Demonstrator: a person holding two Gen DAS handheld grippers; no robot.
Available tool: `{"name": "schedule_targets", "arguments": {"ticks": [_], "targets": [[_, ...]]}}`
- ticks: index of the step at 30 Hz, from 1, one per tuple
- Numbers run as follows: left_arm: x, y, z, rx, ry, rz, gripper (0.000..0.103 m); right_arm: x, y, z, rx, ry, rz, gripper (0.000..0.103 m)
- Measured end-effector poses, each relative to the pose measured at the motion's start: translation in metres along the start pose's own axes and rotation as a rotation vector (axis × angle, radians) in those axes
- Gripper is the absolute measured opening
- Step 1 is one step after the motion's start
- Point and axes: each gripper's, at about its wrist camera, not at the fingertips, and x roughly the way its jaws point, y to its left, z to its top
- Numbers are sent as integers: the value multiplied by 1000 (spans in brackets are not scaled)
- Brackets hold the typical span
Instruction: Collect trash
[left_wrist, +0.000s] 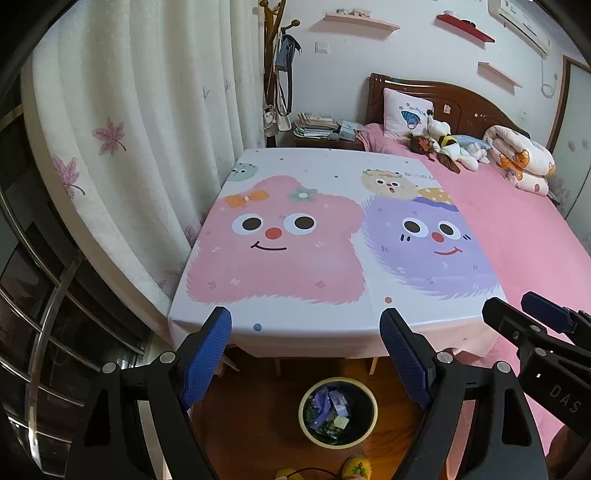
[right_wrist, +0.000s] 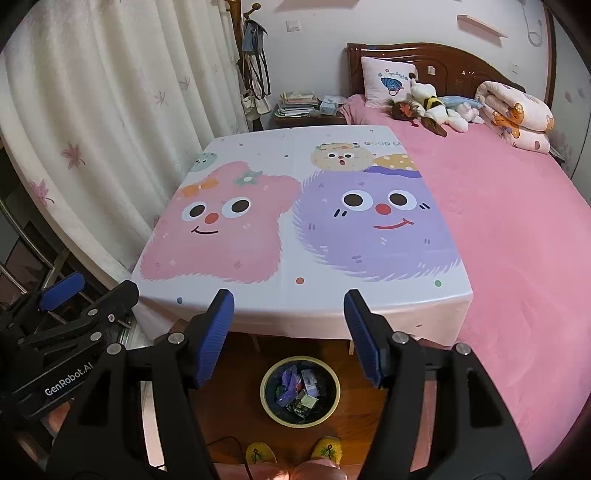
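Note:
A round trash bin (left_wrist: 338, 411) (right_wrist: 300, 391) with a pale rim stands on the wooden floor just in front of the table. It holds several wrappers and small boxes, purple and green. My left gripper (left_wrist: 306, 325) hangs open above the table's near edge with nothing between its blue pads. My right gripper (right_wrist: 289, 306) is open too and holds nothing, at the same edge. In each wrist view the other gripper shows at the side. The table's cartoon-printed cloth (left_wrist: 295, 240) (right_wrist: 295, 221) carries no loose items that I can see.
A pink bed (left_wrist: 517, 229) (right_wrist: 517, 221) abuts the table's right side, with plush toys and a rolled quilt at its head. A white curtain (left_wrist: 129, 147) hangs left. A person's yellow slippers (right_wrist: 295, 452) stand near the bin. A nightstand with books sits behind.

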Motion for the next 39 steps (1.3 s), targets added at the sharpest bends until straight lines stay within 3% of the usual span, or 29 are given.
{"name": "schedule_targets", "arguments": {"ticks": [39], "targets": [[30,-8,-3,-16,47,-8,84,29,-7,-7,-3,61,-13,60]]}}
